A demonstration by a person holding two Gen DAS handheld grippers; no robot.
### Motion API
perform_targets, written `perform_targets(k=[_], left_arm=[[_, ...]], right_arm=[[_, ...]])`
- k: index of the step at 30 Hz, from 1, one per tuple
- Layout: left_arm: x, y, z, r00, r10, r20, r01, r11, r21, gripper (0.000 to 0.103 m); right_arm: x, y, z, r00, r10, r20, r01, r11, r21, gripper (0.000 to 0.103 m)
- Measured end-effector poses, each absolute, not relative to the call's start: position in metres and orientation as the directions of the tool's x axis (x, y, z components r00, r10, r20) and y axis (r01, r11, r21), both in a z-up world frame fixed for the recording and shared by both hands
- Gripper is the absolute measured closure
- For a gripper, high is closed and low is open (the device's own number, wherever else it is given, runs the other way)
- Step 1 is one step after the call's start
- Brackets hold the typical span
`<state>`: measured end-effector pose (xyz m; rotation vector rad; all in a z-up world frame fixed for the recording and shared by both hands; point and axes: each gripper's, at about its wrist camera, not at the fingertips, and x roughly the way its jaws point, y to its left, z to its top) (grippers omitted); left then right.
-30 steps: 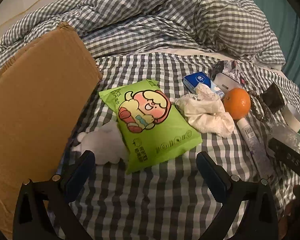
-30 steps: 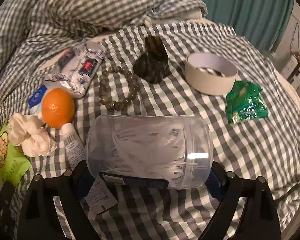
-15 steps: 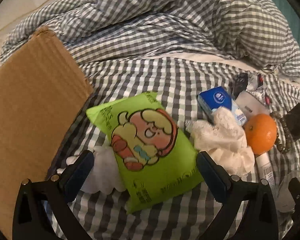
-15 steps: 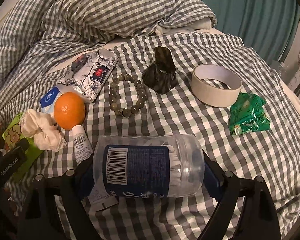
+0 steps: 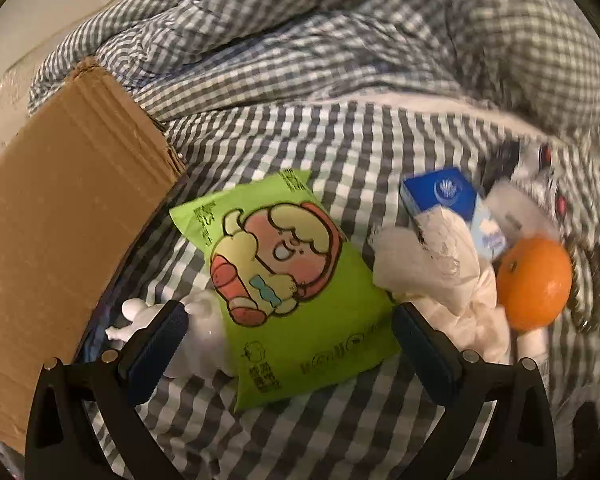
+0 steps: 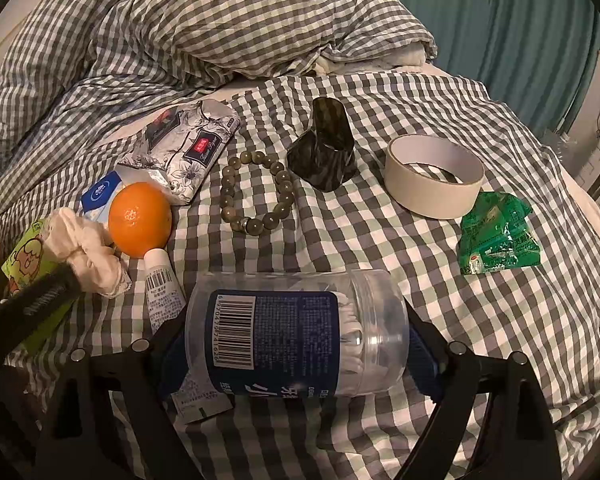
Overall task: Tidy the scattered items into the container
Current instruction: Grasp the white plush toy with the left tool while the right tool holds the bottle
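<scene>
My left gripper [image 5: 290,330] is open, its fingers on either side of a green cartoon packet [image 5: 284,280] lying on the checked bedsheet. A brown cardboard box [image 5: 64,232] stands at the left. My right gripper [image 6: 296,340] is shut on a clear plastic jar of cotton swabs [image 6: 296,332] with a blue label, held just above the sheet. A white figurine [image 5: 196,336] lies by the left finger. An orange [image 5: 536,284], a white scrunchie [image 5: 444,272] and a blue tissue pack [image 5: 444,192] lie right of the packet.
In the right wrist view lie a bead bracelet [image 6: 256,192], a dark holder [image 6: 324,148], a tape roll [image 6: 434,176], a green wrapper [image 6: 498,236], a floral pack [image 6: 188,148] and a white tube [image 6: 162,280]. A rumpled duvet [image 6: 220,20] is piled behind.
My left gripper has moved forward and down, so the green packet now sits between its fingers. The jar has turned in my right gripper, label now up, and is lifted slightly.
</scene>
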<state>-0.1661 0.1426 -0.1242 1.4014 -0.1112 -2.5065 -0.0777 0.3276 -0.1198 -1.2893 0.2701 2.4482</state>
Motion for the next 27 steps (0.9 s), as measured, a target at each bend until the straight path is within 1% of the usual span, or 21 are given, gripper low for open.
perform_targets(k=[3, 7, 10, 12, 14, 15, 16, 17, 18, 20, 21, 24, 25, 26, 27], left_arm=[[-0.158, 0.14, -0.128, -0.498, -0.305, -0.812, 0.223, -0.95, 0.22, 0.0], [-0.167, 0.129, -0.135, -0.474, -0.342, -0.811, 0.274, -0.933, 0.234, 0.0], [-0.181, 0.13, -0.139, -0.486, -0.37, -0.792, 0.249, -0.927, 0.28, 0.0], [-0.185, 0.131, -0.139, -0.509, -0.359, -0.782, 0.206, -0.933, 0.295, 0.0], [-0.182, 0.127, -0.135, -0.543, -0.299, -0.785, 0.166, -0.954, 0.248, 0.001], [-0.178, 0.124, -0.133, -0.556, -0.278, -0.783, 0.156, -0.961, 0.23, 0.004], [-0.175, 0.121, -0.129, -0.566, -0.262, -0.782, 0.152, -0.965, 0.213, 0.011], [-0.172, 0.119, -0.125, -0.574, -0.248, -0.781, 0.146, -0.969, 0.2, 0.023], [-0.167, 0.117, -0.119, -0.587, -0.227, -0.777, 0.134, -0.974, 0.182, 0.03], [-0.156, 0.114, -0.109, -0.603, -0.177, -0.778, 0.091, -0.984, 0.153, 0.072], [-0.153, 0.111, -0.106, -0.595, -0.143, -0.791, 0.062, -0.989, 0.132, 0.074], [-0.146, 0.098, -0.109, -0.564, -0.066, -0.823, 0.022, -0.998, 0.065, 0.074], [-0.141, 0.098, -0.109, -0.567, -0.043, -0.823, -0.01, -0.998, 0.058, 0.072], [-0.135, 0.101, -0.108, -0.574, -0.032, -0.818, -0.049, -0.996, 0.073, 0.065], [-0.128, 0.106, -0.107, -0.586, -0.036, -0.809, -0.088, -0.99, 0.108, 0.056]], right_arm=[[-0.078, 0.328, -0.12, -0.523, 0.221, -0.823, -0.396, -0.918, 0.005, 0.015], [-0.078, 0.328, -0.12, -0.528, 0.221, -0.82, -0.392, -0.92, 0.005, 0.015], [-0.077, 0.327, -0.12, -0.53, 0.22, -0.819, -0.392, -0.92, 0.007, 0.015], [-0.078, 0.328, -0.12, -0.529, 0.223, -0.819, -0.39, -0.921, 0.002, 0.015], [-0.078, 0.328, -0.121, -0.526, 0.222, -0.821, -0.389, -0.921, 0.001, 0.015], [-0.078, 0.329, -0.123, -0.522, 0.217, -0.825, -0.39, -0.921, 0.005, 0.015], [-0.079, 0.33, -0.124, -0.521, 0.214, -0.826, -0.391, -0.92, 0.008, 0.015], [-0.079, 0.33, -0.124, -0.519, 0.212, -0.828, -0.392, -0.92, 0.01, 0.015], [-0.079, 0.329, -0.125, -0.518, 0.212, -0.829, -0.392, -0.92, 0.009, 0.015], [-0.078, 0.328, -0.124, -0.519, 0.213, -0.828, -0.391, -0.92, 0.008, 0.015], [-0.078, 0.328, -0.124, -0.518, 0.213, -0.828, -0.39, -0.921, 0.007, 0.015], [-0.076, 0.329, -0.124, -0.518, 0.209, -0.83, -0.392, -0.92, 0.013, 0.015], [-0.076, 0.329, -0.123, -0.518, 0.208, -0.83, -0.392, -0.92, 0.014, 0.015], [-0.076, 0.329, -0.124, -0.518, 0.208, -0.83, -0.391, -0.92, 0.014, 0.015], [-0.076, 0.329, -0.123, -0.518, 0.207, -0.83, -0.39, -0.921, 0.015, 0.015]])
